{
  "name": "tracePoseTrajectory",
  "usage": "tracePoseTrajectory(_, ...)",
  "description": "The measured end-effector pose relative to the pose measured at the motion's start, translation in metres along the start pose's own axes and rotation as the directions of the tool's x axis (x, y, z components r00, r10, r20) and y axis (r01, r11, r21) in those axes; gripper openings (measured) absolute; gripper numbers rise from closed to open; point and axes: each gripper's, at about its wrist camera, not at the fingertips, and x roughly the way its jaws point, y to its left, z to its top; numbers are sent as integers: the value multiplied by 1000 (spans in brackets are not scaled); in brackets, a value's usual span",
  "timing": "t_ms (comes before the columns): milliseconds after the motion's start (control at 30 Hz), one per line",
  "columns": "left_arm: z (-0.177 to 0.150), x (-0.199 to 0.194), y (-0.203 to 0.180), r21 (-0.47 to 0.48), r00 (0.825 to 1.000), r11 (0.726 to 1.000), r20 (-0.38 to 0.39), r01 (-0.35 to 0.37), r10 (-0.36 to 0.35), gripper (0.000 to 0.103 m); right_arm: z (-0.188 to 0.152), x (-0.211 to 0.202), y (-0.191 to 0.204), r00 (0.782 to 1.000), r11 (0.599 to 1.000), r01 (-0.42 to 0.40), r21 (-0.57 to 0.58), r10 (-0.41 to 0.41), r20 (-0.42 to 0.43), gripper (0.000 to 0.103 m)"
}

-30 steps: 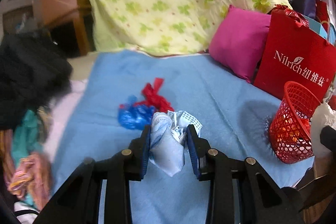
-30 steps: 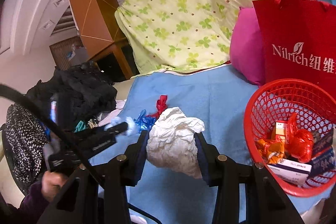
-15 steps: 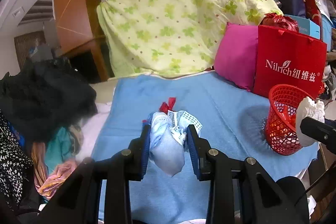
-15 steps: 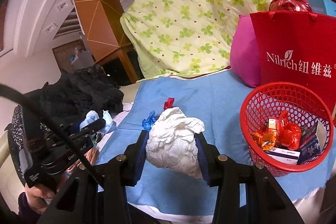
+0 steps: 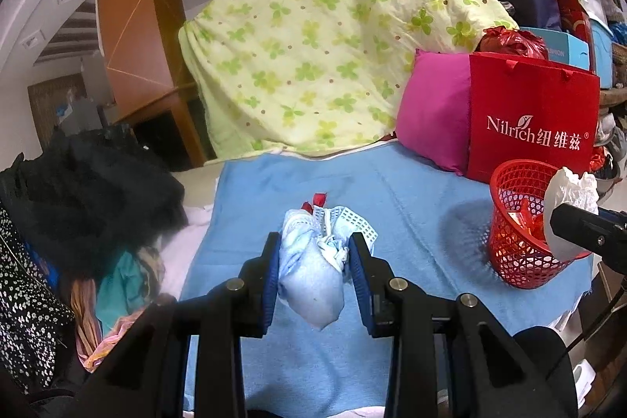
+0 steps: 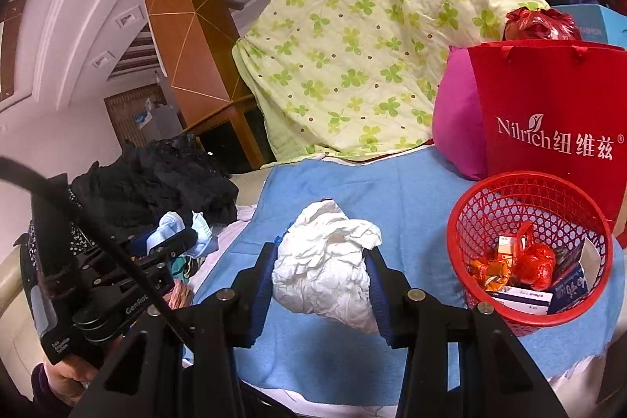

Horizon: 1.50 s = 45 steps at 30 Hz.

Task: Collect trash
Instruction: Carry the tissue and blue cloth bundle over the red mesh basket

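The red basket (image 6: pixel 530 250) on the blue blanket (image 6: pixel 411 190) holds wrappers and small boxes (a red bag (image 6: pixel 556 112) stands behind). Left tool (image 5: pixel 315 275) grips a blue face mask (image 5: pixel 313 285); right tool (image 6: pixel 319 283) grips crumpled white paper (image 6: pixel 329 261), beside the basket.

Left wrist view: close behind the left tool (image 5: pixel 315 261), angled down across the light blue cloth-covered bed (image 5: pixel 411 190) toward the green-clover quilt (image 5: pixel 333 46). Right wrist view: close behind the right tool (image 6: pixel 323 273), same heading, set further right, nearer the red plastic mesh basket (image 6: pixel 490 198). Shared: bed, quilt, basket, red paper bag (image 5: pixel 529 93).
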Motion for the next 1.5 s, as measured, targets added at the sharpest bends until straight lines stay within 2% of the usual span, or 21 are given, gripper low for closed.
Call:
tracePoseTrajectory(400, 3, -5, -17, 38, 1000, 999, 8, 5, -6, 36, -1, -9, -12, 1000, 1000, 5, 27, -6, 14, 48)
tracePoseTrajectory(1500, 0, 2, -50, 101, 998, 993, -33, 62, -59, 36, -6, -29, -48, 999, 992, 20, 122, -25, 45, 48)
